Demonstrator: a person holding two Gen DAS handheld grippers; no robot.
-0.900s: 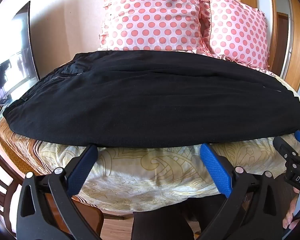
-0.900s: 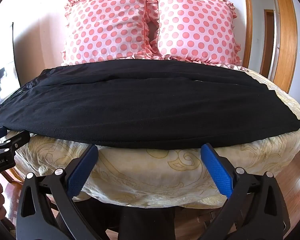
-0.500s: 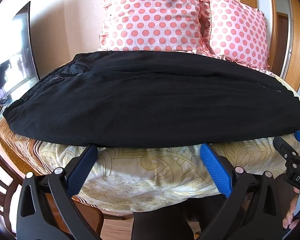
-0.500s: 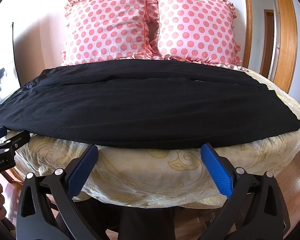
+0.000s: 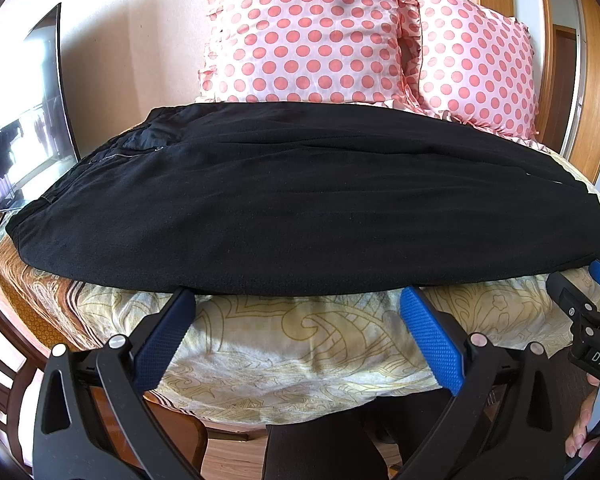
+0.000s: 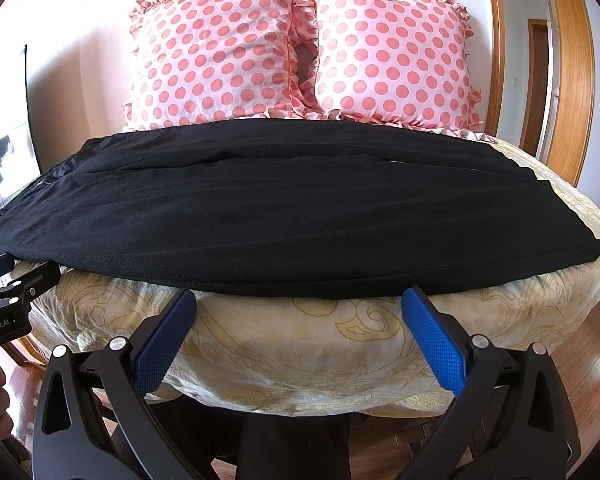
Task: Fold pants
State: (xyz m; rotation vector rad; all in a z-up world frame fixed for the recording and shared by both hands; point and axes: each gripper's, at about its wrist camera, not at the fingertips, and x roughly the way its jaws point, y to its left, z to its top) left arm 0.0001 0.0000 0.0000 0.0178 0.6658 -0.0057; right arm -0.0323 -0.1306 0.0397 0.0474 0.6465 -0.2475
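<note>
Black pants [image 5: 300, 200] lie flat across the bed, waistband at the left, leg ends at the right; they also fill the middle of the right wrist view [image 6: 292, 208]. My left gripper [image 5: 298, 300] is open and empty, its blue fingertips just short of the pants' near edge. My right gripper [image 6: 298, 302] is open and empty too, at the same near edge further right. Each gripper shows at the edge of the other's view: the right one [image 5: 596, 280], the left one [image 6: 4, 268].
The bed has a cream patterned cover [image 5: 300, 344] with its front edge just below the grippers. Two pink polka-dot pillows [image 6: 220, 52] [image 6: 392, 60] stand at the headboard. A screen [image 5: 24, 120] stands at the left. Wooden door frames [image 6: 572, 60] are at the right.
</note>
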